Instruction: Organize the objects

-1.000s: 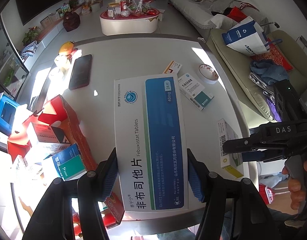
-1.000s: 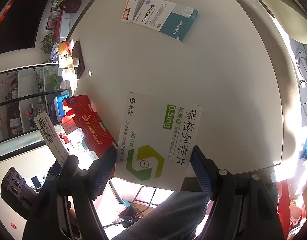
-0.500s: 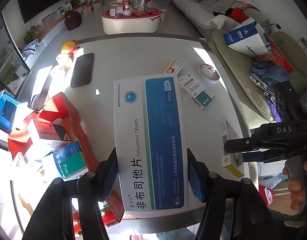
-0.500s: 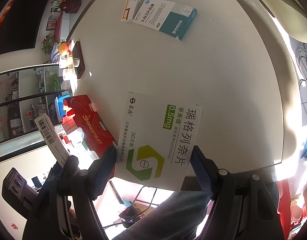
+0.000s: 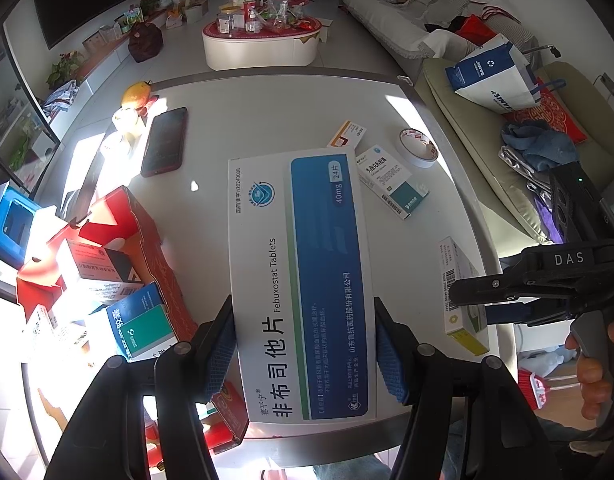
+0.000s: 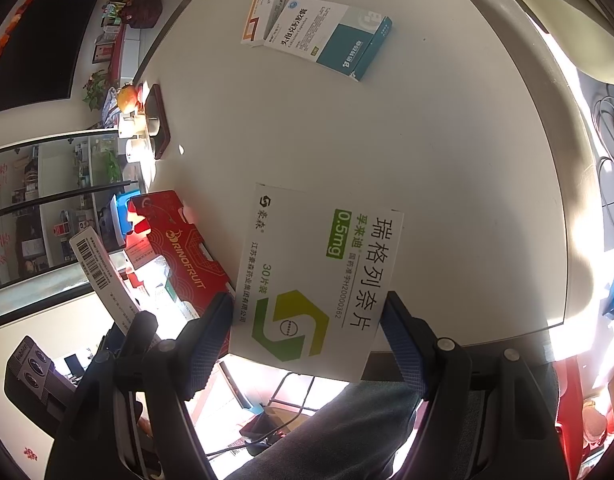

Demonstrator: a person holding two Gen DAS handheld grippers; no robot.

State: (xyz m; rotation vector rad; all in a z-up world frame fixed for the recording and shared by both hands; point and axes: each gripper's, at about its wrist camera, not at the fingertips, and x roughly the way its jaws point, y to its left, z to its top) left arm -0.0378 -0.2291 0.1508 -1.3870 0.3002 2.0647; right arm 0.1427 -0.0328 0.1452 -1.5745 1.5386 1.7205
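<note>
My left gripper is shut on a long white-and-blue Febuxostat tablet box, held above the white round table. My right gripper is shut on a white tablet box with a green-and-yellow logo, near the table's front edge. In the left wrist view the right gripper shows at the right, holding that box edge-on. An open red carton with several medicine boxes inside stands at the table's left side.
A teal-and-white box, a small orange-and-white box and a tape roll lie at the far right of the table. A dark phone and a fruit sit far left. A sofa runs along the right.
</note>
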